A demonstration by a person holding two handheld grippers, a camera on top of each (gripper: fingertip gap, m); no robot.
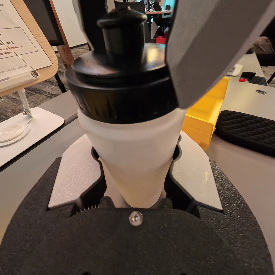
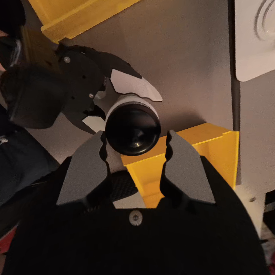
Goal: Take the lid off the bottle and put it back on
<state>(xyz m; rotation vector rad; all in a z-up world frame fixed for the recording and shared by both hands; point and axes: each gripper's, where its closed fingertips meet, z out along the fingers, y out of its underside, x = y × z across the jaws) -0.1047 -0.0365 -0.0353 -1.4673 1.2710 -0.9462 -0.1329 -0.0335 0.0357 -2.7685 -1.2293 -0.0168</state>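
Left tongs (image 1: 134,171) clamped round white bottle (image 1: 134,148), upright over worktop (image 2: 186,67). Right tongs (image 2: 136,142) apart, poised above black lid (image 2: 132,129), which sits on the bottle.

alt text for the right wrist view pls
Looking down, the open right gripper hovers at the black lid of a white bottle clamped by the left gripper, with yellow bins on the grey table.
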